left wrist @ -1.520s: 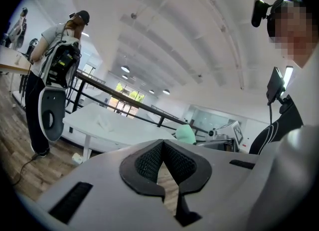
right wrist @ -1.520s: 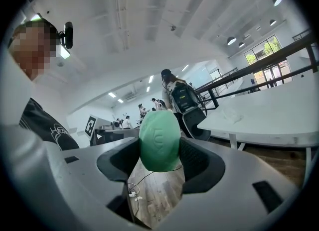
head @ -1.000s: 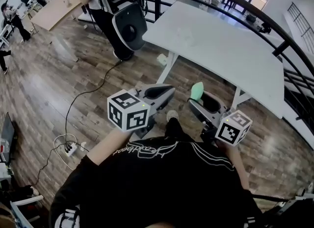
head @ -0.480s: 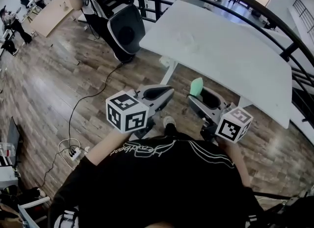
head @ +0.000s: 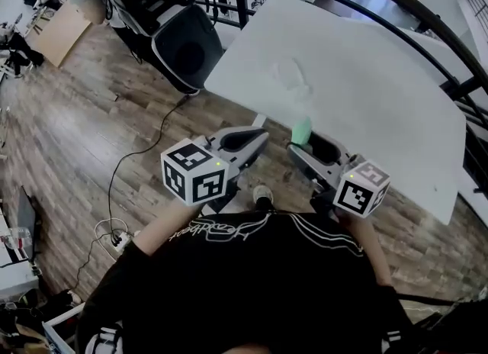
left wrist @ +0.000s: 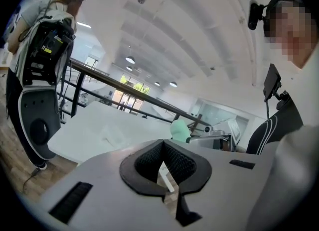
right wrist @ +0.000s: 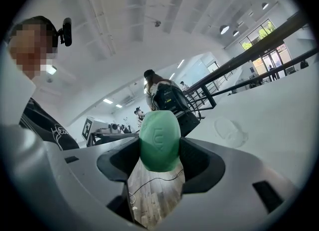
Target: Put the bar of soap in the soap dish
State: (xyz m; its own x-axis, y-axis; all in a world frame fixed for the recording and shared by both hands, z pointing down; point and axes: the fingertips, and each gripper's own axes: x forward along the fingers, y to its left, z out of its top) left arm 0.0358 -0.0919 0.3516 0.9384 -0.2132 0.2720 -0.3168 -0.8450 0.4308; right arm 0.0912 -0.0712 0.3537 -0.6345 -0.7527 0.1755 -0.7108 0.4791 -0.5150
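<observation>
A green oval bar of soap (right wrist: 159, 140) is clamped between the black pads of my right gripper (right wrist: 159, 151), which is shut on it. In the head view the soap (head: 303, 128) hangs at the near edge of the white table (head: 366, 93). A clear, shallow soap dish (head: 293, 78) lies on the table just beyond it, faint in the right gripper view as the soap dish (right wrist: 230, 130). My left gripper (head: 258, 137) is held level beside the right one, shut with nothing in it. The left gripper view shows its tips (left wrist: 162, 144) meeting, and the soap (left wrist: 179, 129) behind them.
A black railing (head: 396, 24) runs behind the table. A black-and-white machine (head: 179, 47) stands on the wooden floor at the table's left end. A cable and power strip (head: 114, 230) lie on the floor to my left. People stand far off at the top left.
The view has moved closer to the table. Both grippers have come forward, and the soap, earlier over the floor short of the table, is now at the table's near edge.
</observation>
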